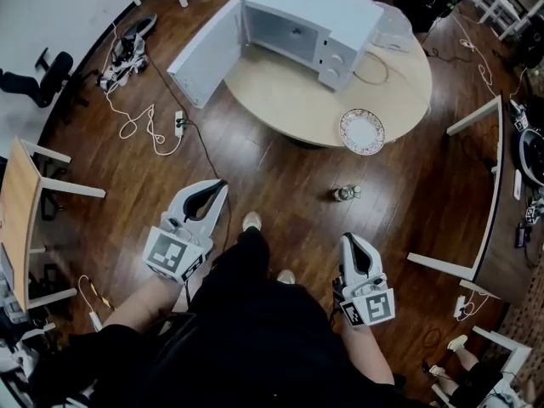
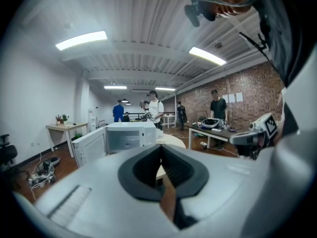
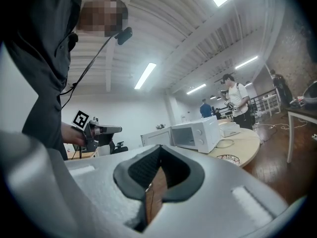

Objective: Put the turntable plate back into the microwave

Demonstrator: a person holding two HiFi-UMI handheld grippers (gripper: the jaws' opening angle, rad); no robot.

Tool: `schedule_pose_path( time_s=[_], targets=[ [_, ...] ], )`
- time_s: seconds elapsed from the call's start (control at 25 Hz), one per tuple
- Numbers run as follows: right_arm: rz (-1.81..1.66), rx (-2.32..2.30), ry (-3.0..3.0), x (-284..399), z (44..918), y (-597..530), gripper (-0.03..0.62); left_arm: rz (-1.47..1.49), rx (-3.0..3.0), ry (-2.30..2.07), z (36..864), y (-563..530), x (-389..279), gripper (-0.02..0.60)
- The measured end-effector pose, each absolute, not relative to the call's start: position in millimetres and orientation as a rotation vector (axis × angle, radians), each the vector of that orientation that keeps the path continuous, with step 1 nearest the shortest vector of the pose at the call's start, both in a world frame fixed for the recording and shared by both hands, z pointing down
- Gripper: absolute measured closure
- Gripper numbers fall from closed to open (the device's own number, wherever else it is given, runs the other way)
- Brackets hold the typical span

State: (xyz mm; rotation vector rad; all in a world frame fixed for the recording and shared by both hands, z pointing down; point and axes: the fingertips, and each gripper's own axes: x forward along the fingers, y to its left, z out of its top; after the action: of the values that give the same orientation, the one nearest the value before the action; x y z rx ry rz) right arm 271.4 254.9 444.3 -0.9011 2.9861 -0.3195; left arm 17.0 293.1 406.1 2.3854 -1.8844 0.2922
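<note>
Left claw [image 1: 218, 187]: pressed together, nothing pinched.
Right claw [image 1: 349, 240]: pressed together, empty.
Plate [image 1: 362, 132]: flat on the desk [image 1: 280, 99] near its rim, ahead of the right claw, well apart.
Microwave [image 1: 299, 25]: on the desk, ahead of the left claw, farther than the plate.
Door [image 1: 202, 53]: swung open.

Microwave [image 1: 297, 28] cavity open, door [image 1: 204, 53] swung wide to left, bare bench [image 1: 280, 100] top before the opening, plate [image 1: 362, 132] at bench's near edge, open floor [image 1: 272, 177] on approach, small bottle [image 1: 344, 194] on it, cables [image 1: 144, 126] at left.
</note>
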Motion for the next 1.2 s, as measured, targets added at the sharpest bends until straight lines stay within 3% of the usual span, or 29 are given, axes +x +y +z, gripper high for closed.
schedule_pose_path(
  time_s=[0.84,1.2],
  targets=[
    [-0.215,-1.18,2.922,164.8,411.5,158.4,0.594,0.138,2.432,-1.842,386.6,188.0,-119.4,0.578],
    [-0.173,-1.179,2.914,122.9,404.9,141.9,0.594,0.095,2.536,-1.822,374.8,158.3,-143.4,0.578]
  ],
)
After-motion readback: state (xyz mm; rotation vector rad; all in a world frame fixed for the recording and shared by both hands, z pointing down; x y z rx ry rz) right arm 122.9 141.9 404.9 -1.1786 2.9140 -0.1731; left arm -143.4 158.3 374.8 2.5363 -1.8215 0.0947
